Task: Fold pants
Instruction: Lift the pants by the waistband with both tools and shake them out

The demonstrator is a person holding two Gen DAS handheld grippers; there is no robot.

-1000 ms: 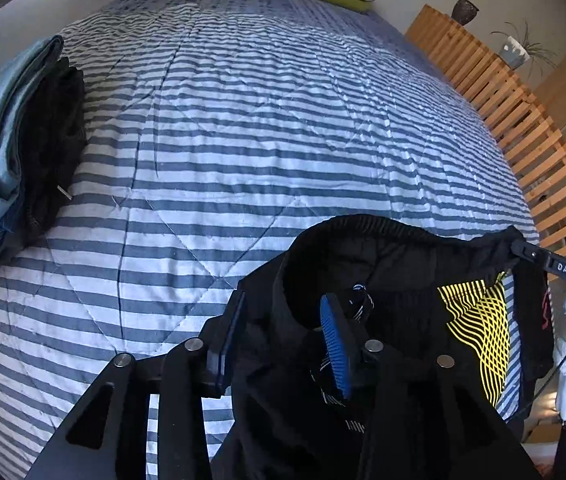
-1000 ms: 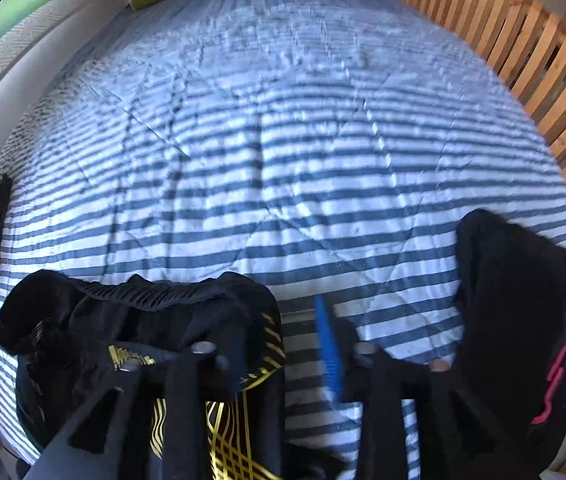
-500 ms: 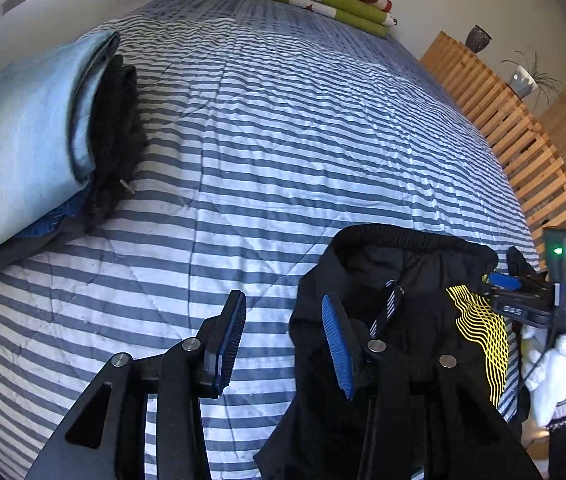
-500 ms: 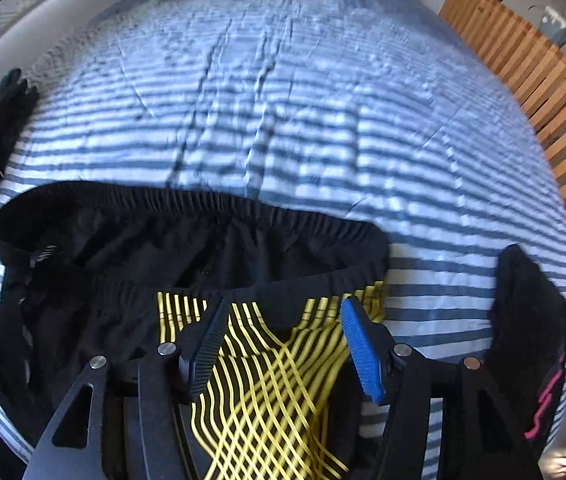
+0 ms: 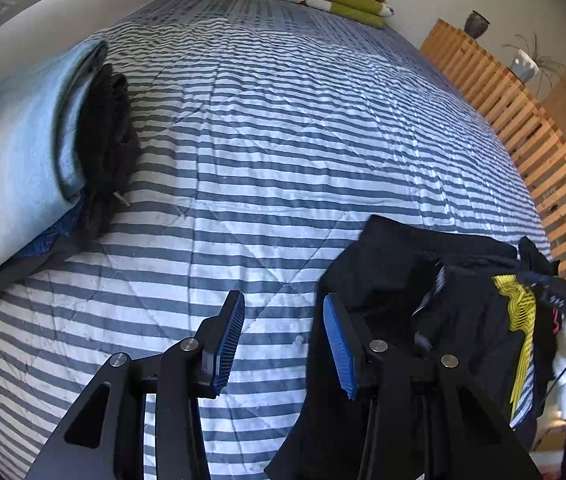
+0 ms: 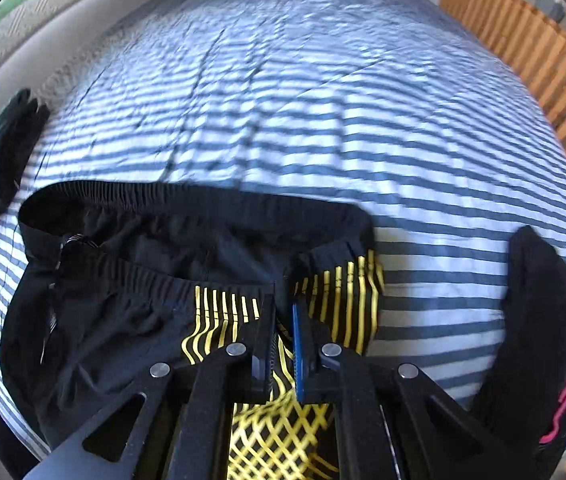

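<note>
Pants (image 6: 131,320) black, yellow-lined, elastic waistband pinched by right gripper (image 6: 283,312), left gripper (image 5: 283,340) spread over striped quilt (image 5: 283,140).

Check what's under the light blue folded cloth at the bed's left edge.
Under the light blue cloth lie a black garment and a sliver of darker blue fabric, on the striped quilt. Anything deeper is covered.

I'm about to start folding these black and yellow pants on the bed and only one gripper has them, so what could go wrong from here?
The right gripper pinches only a small bit of the black and yellow pants just below the waistband; a pull could slip it free or bunch the cloth.

The left gripper is open over the striped bedspread, beside the pants. Closing there might catch the bedspread instead.

The waistband gapes open, so a fold now may trap creases.
</note>
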